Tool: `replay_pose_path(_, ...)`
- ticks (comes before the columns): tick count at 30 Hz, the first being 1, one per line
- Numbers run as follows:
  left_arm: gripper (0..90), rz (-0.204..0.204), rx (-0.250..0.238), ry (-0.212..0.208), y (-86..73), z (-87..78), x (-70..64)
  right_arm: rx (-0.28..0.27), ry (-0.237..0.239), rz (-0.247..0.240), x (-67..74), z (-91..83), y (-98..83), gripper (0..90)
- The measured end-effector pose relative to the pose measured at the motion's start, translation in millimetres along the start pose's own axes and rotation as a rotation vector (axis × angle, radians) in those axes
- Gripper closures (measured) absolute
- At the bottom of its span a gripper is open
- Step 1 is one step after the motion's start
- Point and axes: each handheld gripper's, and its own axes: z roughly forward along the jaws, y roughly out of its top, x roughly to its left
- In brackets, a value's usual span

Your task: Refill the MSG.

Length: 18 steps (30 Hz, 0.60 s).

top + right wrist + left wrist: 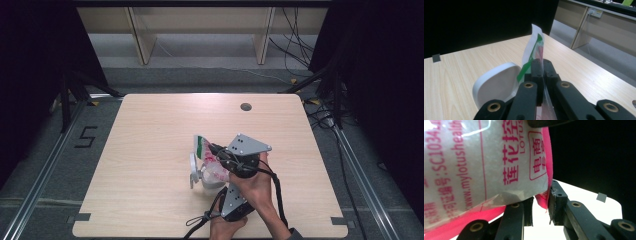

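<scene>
High view. A clear plastic bag (209, 161) with pink print, a green-and-white top strip and white granular contents sits on the wooden table (150, 150), somewhat nearer the near edge than the far one and right of the middle. A white container with a hinged lid (195, 172) lies against the bag's left side. Both hands come in over the near edge. The right gripper (218, 151), under its grey three-cornered plate, reaches the bag at its upper part. The left gripper (220, 182) comes in below it toward the bag's lower part; its jaw tips are hidden here by the hand and the other gripper.

Left gripper view. The bag (474, 167) is seen close up: a translucent film with pink Chinese lettering, a web address and a solid pink seam along its lower edge. The left gripper (540, 202) has its jaws partly open, and the pink corner of the bag hangs down between them. The right-hand jaw touches the film; whether both pads press on it cannot be told. The lettering reads clearly in this view.

Right gripper view. The right gripper (541, 66) is fully closed, its jaws pinching the top edge of the bag (534, 47), which stands upright as a thin white and green strip. The white lid (496, 82) stands just left of the jaws, with the table (461, 67) beyond it.
</scene>
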Motion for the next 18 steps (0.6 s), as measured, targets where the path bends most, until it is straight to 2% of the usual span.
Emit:
replay_pose_path(1, 75.5, 0.0, -0.004, -0.001, 0.1, -0.1, 0.0, 0.003, 0.013, 0.012, 0.0, -0.2, 0.0, 90.0)
replay_pose_path(2, 75.5, 0.002, -0.007, -0.001, 0.3, -0.2, 0.0, -0.009, 0.002, -0.003, -0.3, -0.8, 0.4, 90.0)
replay_pose_path(4, 75.5, 0.001, -0.008, -0.001, 0.5, -0.3, -0.1, -0.001, 0.016, -0.008, 0.6, -2.0, 1.7, 90.0)
replay_pose_path(8, 75.5, -0.001, -0.008, -0.001, 0.3, -0.4, 0.3, -0.007, 0.004, -0.008, 0.6, 0.1, 0.8, 90.0)
replay_pose_path(12, 75.5, -0.005, -0.005, -0.001, 0.5, -0.4, 0.3, 0.003, 0.016, -0.009, 0.3, 0.2, 0.9, 90.0)
replay_pose_path(13, 75.5, -0.003, -0.005, -0.001, 0.6, -0.3, 0.4, -0.006, 0.001, -0.007, 1.0, 1.0, 0.7, 90.0)
replay_pose_path(18, 75.5, -0.004, -0.011, -0.002, 0.5, 0.2, 0.5, 0.002, 0.018, -0.009, 0.1, 0.3, 1.1, 90.0)
